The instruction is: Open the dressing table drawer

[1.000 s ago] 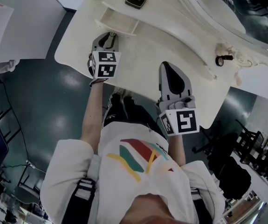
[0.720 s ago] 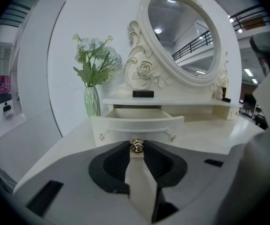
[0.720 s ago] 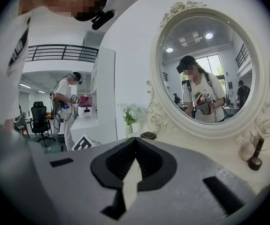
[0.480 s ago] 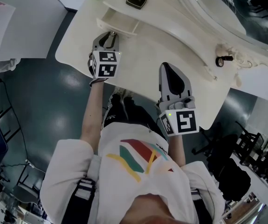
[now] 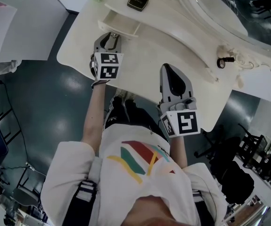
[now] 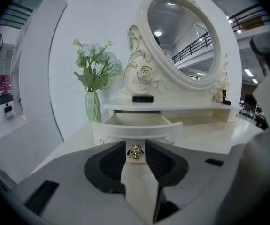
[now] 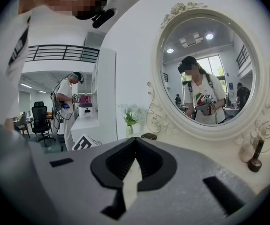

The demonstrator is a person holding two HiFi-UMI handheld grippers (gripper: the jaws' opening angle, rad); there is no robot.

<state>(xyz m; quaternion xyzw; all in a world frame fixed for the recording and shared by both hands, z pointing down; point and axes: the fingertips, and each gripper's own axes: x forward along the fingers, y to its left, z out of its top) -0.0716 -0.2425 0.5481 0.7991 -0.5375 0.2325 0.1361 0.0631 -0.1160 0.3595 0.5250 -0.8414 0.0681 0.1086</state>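
The drawer (image 5: 119, 23) stands pulled out of the dressing table (image 5: 144, 55), at twelve o'clock from the left gripper (image 5: 110, 35). Only its pale inner walls show. At the drawer's eleven o'clock, a green vase (image 6: 92, 106) holds white flowers (image 6: 95, 60). The left claw's jaws have just been easing apart; it is released, with the gold knob (image 6: 135, 152) loose between them. The right gripper (image 7: 135, 139) is clenched on nothing. Since a second ago, neither hand nor the drawer has shifted.

The head view looks steeply down from above the person onto the dressing table (image 5: 140, 60) across its upper half, the left gripper view sits low and close before the drawer (image 6: 135, 125) at centre frame, and the right gripper view, low and farther back, shares the mirror (image 7: 205, 74) and vase (image 6: 92, 107).
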